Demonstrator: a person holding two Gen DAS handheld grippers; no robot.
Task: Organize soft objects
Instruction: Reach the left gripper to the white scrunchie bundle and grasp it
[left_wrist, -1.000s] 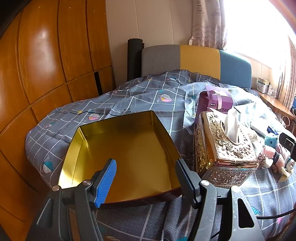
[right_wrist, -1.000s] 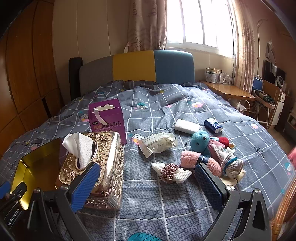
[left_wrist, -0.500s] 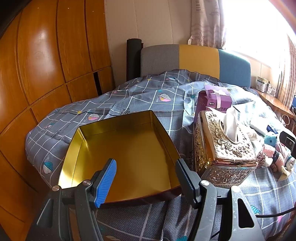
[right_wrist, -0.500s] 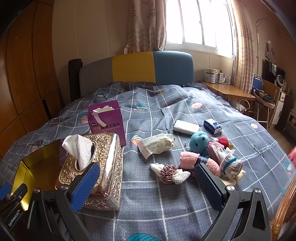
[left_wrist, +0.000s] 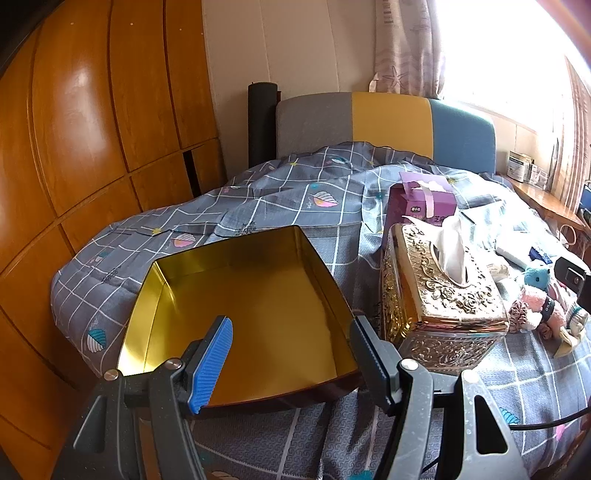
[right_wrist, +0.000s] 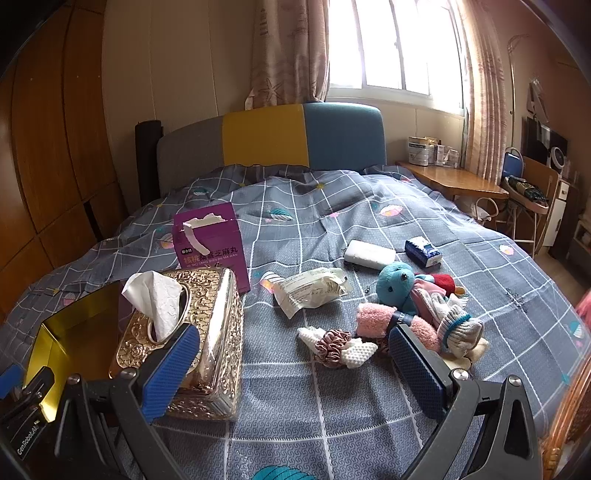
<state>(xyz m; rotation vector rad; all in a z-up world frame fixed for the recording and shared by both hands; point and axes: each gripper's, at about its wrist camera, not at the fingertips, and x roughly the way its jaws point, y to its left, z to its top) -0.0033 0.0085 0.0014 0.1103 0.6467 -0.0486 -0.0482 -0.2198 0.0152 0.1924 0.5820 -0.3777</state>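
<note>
Left claw (left_wrist: 291, 350) carries "GenRobot.AI"; purple box (right_wrist: 212, 245) reads "芝麻丸".

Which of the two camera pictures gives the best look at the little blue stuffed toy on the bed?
The right wrist view: the blue stuffed toy sits unobstructed among the pile of soft things. In the left wrist view it is tiny at the right edge, partly behind the right gripper's camera.

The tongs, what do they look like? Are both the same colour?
Nearly. The left tongs and the right tongs both have dark grey speckled plastic arms with silver screws, and ribbed pads. The left pad is bright blue; the right pads look darker blue. A thin black cable runs beside the left tongs. White lettering marks a black part at the right view's edge.
</note>
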